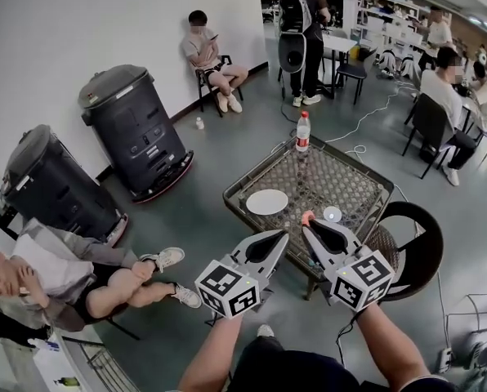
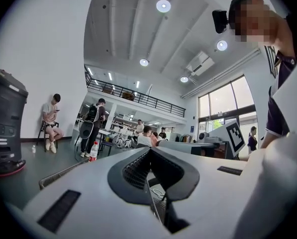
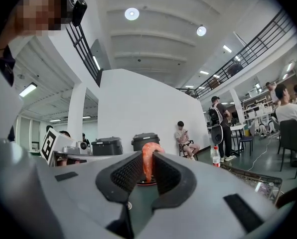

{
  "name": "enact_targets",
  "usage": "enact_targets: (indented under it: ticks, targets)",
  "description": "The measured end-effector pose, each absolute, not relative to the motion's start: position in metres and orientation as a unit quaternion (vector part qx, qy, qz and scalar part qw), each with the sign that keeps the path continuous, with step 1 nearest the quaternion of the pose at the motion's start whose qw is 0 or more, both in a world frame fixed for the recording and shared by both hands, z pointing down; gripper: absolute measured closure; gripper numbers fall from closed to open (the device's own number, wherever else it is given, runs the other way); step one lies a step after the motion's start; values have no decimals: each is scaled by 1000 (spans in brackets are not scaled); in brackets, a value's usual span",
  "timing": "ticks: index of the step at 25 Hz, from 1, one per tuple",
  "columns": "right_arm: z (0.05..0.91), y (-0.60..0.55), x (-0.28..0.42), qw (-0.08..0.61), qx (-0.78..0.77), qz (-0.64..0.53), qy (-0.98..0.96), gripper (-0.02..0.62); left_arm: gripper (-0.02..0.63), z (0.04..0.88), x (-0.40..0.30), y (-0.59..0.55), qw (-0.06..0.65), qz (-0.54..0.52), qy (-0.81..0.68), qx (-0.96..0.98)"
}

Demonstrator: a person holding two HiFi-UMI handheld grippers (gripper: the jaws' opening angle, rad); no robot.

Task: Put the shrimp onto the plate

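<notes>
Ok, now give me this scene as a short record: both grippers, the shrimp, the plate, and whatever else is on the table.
left gripper: fingers together, nothing between them
right gripper: fingers closed on the shrimp
shrimp: orange, held above the table, not yet on the plate
plate: white, empty, on the table
table: mesh top
bottle: upright at the far edge
small white disc: on the table near the right gripper
</notes>
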State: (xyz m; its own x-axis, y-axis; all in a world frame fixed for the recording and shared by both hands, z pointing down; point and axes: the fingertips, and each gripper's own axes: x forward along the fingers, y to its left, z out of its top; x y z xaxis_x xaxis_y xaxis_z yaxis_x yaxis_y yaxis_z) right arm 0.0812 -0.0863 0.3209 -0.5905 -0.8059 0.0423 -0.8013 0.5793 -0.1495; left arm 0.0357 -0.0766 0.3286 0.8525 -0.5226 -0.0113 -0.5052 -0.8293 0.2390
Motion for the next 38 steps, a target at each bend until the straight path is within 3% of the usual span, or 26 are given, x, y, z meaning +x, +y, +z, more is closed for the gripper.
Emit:
enact_targets:
  ticks: [11,25,38]
  targets:
    - [306,-165,36,21,-471,-63,880,534,597,315,-13,-157,101,-49,-250,962]
    - [317,-247,38,24,-462,-64,884,534,597,337,-31,-227,97,-19,-287,953]
    - [390,-342,6,-41,-399,-105,910,534,597,395,-48,-307,125,33,-354,926]
